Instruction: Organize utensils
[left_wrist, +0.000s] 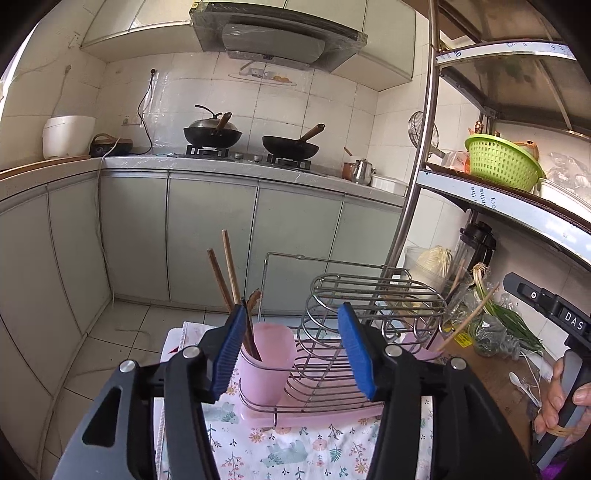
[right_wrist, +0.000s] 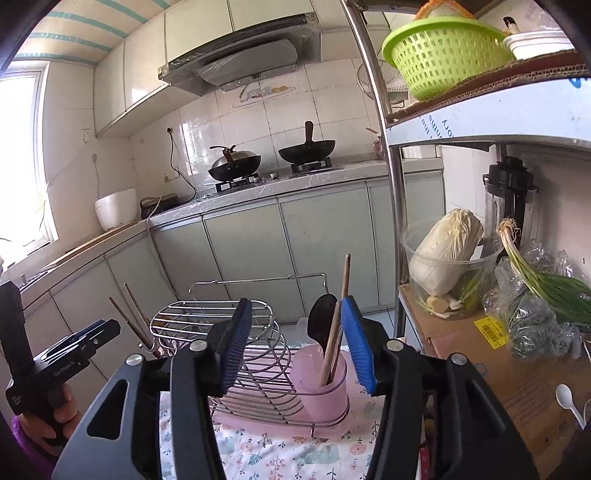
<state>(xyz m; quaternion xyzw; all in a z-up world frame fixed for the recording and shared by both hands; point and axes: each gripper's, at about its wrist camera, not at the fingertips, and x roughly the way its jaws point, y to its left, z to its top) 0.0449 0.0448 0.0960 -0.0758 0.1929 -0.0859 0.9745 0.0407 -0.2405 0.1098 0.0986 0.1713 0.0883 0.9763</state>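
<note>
Now both grippers — left gripper (left_wrist: 293, 350), right gripper (right_wrist: 297, 343) — stand spread, empty; chopsticks (left_wrist: 229, 273) sit in lower-centre pink cup (left_wrist: 266, 369) — a careless brush could topple it

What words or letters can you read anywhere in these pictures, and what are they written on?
"DAS": white letters on the right tool body, cut off at the edge.
"the", "nths", "ory": cut-off print on the shelf edge strip.
Left tool body: small white print, too blurred to read surely.
Yellow barcode sticker on the cardboard: too small to read.
</note>
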